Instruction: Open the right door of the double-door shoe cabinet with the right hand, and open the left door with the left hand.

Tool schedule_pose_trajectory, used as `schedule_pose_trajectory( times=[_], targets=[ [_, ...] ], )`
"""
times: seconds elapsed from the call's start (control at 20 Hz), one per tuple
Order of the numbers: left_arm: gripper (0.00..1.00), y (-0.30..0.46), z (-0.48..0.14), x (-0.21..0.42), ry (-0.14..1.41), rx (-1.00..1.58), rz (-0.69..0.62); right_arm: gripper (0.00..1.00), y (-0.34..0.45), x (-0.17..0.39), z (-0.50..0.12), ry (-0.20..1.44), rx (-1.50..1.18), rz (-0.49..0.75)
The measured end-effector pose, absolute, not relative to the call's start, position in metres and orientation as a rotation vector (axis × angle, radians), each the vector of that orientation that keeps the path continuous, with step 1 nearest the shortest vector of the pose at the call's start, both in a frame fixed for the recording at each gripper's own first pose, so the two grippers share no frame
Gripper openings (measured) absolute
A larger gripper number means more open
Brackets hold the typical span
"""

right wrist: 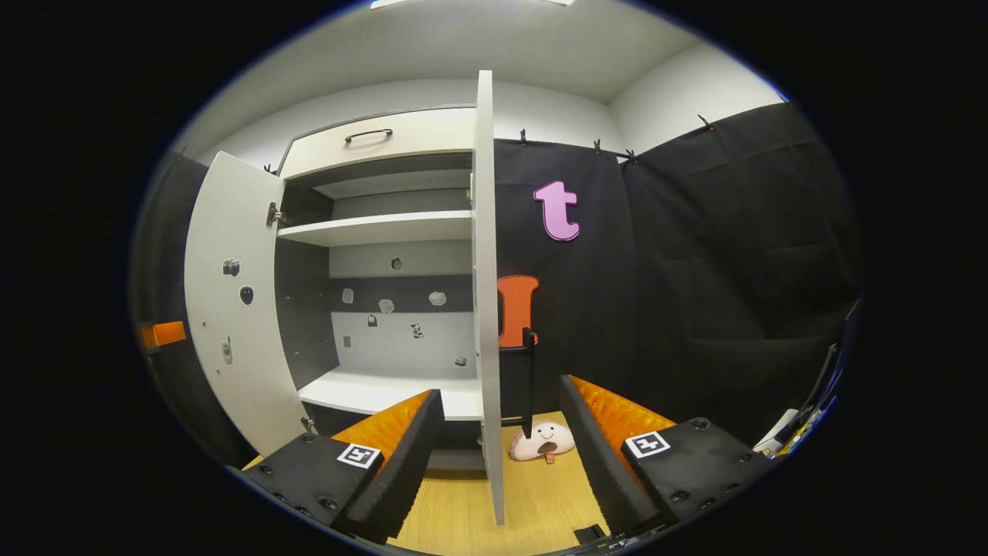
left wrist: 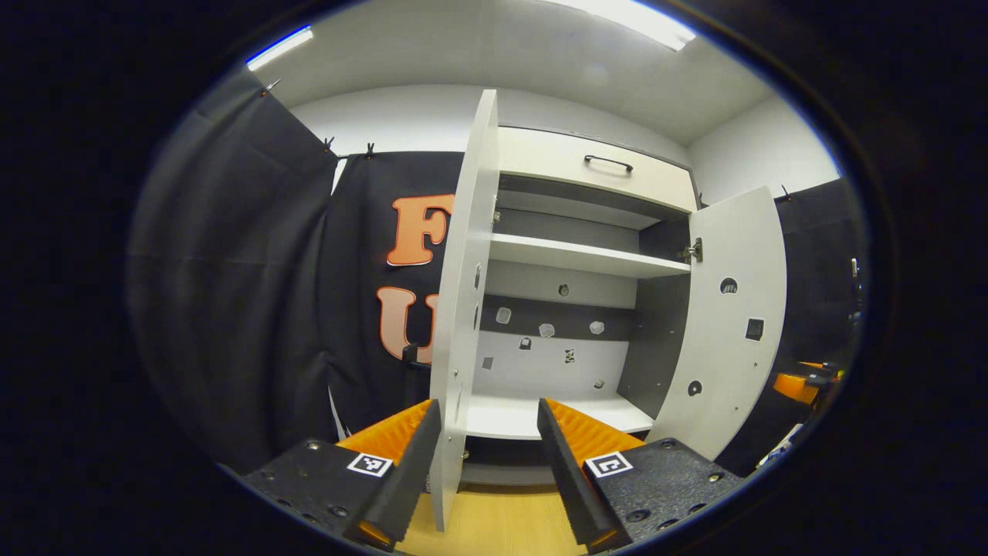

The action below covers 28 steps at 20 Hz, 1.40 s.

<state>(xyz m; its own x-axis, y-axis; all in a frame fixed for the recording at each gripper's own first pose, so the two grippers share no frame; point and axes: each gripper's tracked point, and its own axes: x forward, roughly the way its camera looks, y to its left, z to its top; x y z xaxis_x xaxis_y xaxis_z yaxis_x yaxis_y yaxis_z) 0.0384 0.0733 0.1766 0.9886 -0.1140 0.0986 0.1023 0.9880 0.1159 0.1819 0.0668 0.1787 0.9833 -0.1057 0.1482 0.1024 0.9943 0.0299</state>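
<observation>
Brightness: both views evenly lit, indoor, neither dim nor washed out.
Light source: ceiling strip lights (left wrist: pixel 633 19), seen as white bars at the top of the left gripper view; a second strip (left wrist: pixel 279 48) glows bluish at its upper left.
Glare: the strips blow out to pure white; the cabinet's white doors (right wrist: pixel 485 270) stay clean, without hot spots.
Shadows: soft; the cabinet interior (left wrist: pixel 571 224) darkens under its shelves.
Distortion: strong fisheye, straight door edges bow toward the rim.
Focus: sharp at centre, softer and darker near the edges.

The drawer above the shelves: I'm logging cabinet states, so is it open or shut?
Shut. The white drawer with the black handle sits flush above the open compartment, while both white doors below stand swung out.
</observation>
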Motion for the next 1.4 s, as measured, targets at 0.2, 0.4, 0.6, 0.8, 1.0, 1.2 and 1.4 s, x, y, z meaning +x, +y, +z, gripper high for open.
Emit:
schedule_pose_trajectory(
  times=[0.2, 0.4, 0.6, 0.8, 1.0, 1.2, 1.4],
  targets=[
    [0.93, 0.0700, 0.1789, 0.0361, -0.116, 0.113, -0.107, 0.99, 0.0677, 0.1824, 0.1783, -0.149, 0.027, -0.098],
    [0.95, 0.0711, 0.1786, 0.0364, -0.117, 0.113, -0.095, 0.99, 0.0676, 0.1823, 0.1785, -0.147, 0.022, -0.093],
    [0.95, 0.0731, 0.1774, 0.0376, -0.112, 0.107, -0.085, 0.99, 0.0677, 0.1830, 0.1788, -0.148, 0.019, -0.091],
    [0.95, 0.0759, 0.1720, 0.0393, -0.100, 0.112, -0.073, 0.99, 0.0688, 0.1832, 0.1780, -0.145, 0.018, -0.086],
    [0.95, 0.0753, 0.1732, 0.0399, -0.099, 0.110, -0.075, 0.99, 0.0685, 0.1836, 0.1776, -0.141, 0.018, -0.086],
    [0.95, 0.0750, 0.1729, 0.0399, -0.097, 0.115, -0.074, 0.91, 0.0685, 0.1841, 0.1784, -0.145, 0.021, -0.088],
    [0.95, 0.0750, 0.1744, 0.0394, -0.101, 0.124, -0.071, 0.91, 0.0696, 0.1849, 0.1777, -0.142, 0.023, -0.085]
  ],
)
